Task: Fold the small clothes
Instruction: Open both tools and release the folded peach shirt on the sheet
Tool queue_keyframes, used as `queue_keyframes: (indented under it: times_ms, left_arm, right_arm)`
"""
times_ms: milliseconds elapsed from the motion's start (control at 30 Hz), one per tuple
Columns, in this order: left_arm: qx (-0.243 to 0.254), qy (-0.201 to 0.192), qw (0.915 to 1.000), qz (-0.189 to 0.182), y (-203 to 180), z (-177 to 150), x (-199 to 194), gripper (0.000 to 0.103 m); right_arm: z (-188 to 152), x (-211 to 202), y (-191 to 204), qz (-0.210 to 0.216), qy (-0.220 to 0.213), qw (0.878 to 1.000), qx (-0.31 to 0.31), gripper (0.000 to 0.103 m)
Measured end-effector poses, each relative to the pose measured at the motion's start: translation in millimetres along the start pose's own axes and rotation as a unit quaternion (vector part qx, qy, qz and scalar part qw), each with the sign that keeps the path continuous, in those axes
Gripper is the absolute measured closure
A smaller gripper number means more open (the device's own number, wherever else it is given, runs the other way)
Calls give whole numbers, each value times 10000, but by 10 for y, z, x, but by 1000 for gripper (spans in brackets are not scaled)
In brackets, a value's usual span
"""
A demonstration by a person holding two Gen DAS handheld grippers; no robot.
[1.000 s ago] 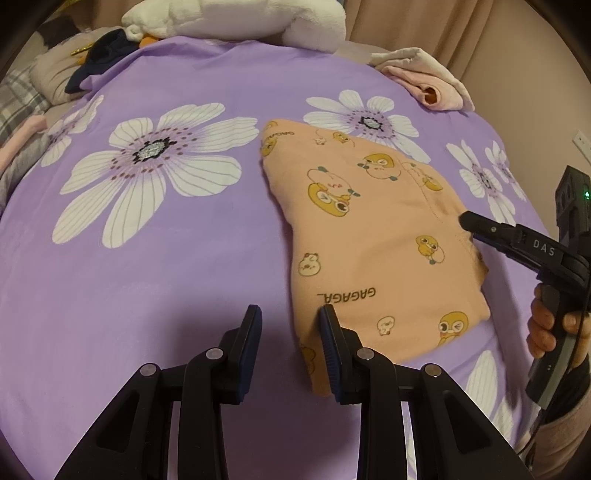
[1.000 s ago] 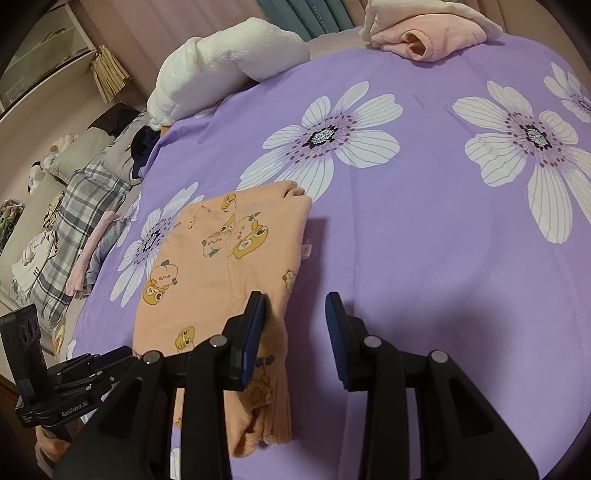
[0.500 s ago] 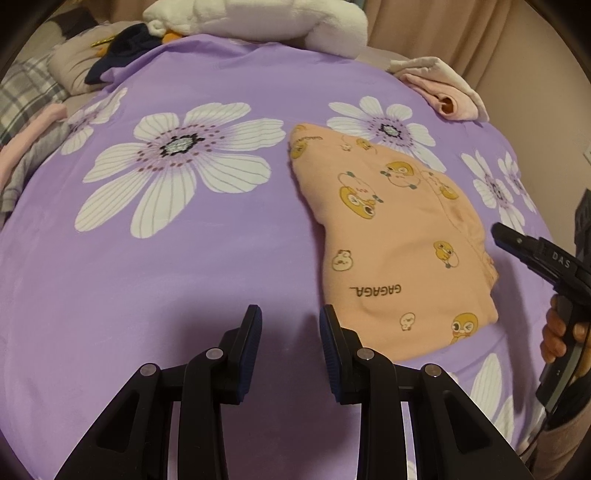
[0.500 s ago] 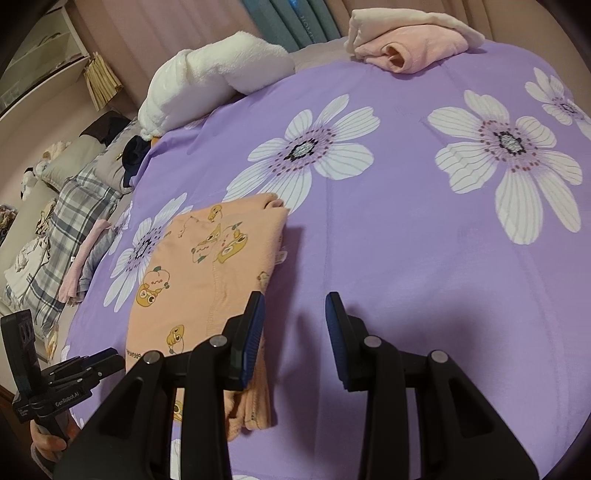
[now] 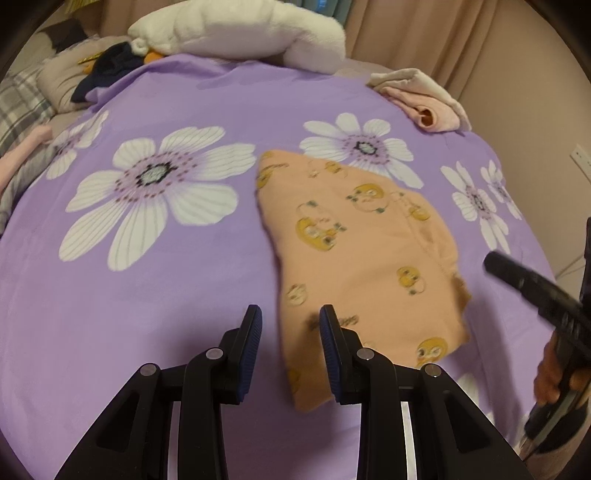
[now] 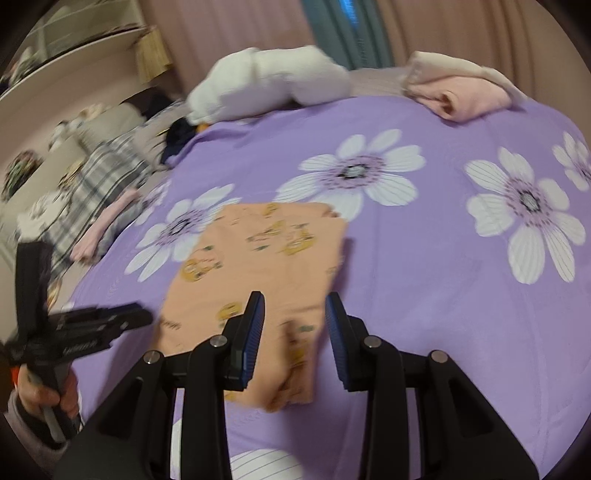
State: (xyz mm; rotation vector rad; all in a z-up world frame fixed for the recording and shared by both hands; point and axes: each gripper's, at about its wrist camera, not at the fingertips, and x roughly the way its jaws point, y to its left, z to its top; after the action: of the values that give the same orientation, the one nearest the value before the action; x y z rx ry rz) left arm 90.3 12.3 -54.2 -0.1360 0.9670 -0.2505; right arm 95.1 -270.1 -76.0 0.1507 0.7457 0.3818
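Observation:
A folded peach garment with yellow cartoon prints (image 5: 362, 254) lies flat on the purple flowered bedspread (image 5: 147, 280). It also shows in the right wrist view (image 6: 258, 269). My left gripper (image 5: 290, 328) is open and empty, above the garment's near left corner. My right gripper (image 6: 295, 317) is open and empty, above the garment's near right edge. Each gripper shows in the other's view, the right one (image 5: 535, 291) to the garment's right, the left one (image 6: 92, 328) to its left.
A folded pink garment (image 5: 424, 103) lies at the far right of the bed, also in the right wrist view (image 6: 458, 92). A white plush blanket (image 5: 240, 33) lies at the back. Plaid and dark clothes (image 6: 107, 177) are piled at the left. Curtains hang behind.
Both grippers pulled back from the garment and then swung over its near corners again. The garment lies flat and has not been lifted. Both stay open.

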Motion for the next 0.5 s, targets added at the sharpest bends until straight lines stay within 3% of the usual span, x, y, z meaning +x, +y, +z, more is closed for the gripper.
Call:
queue_keyframes:
  times_ms: [133, 333, 500]
  left_arm:
    - [221, -166, 9996, -42, -129, 60, 72, 74]
    - [446, -131, 9989, 17, -230, 63, 274, 74]
    - [553, -54, 9984, 117, -232, 16, 345, 74]
  right_arm:
    - [-138, 84, 185, 295, 211, 9988, -344, 69]
    - [-370, 358, 264, 228, 712, 9958, -521, 74]
    - [-446, 419, 242, 153, 873, 9946, -540, 76]
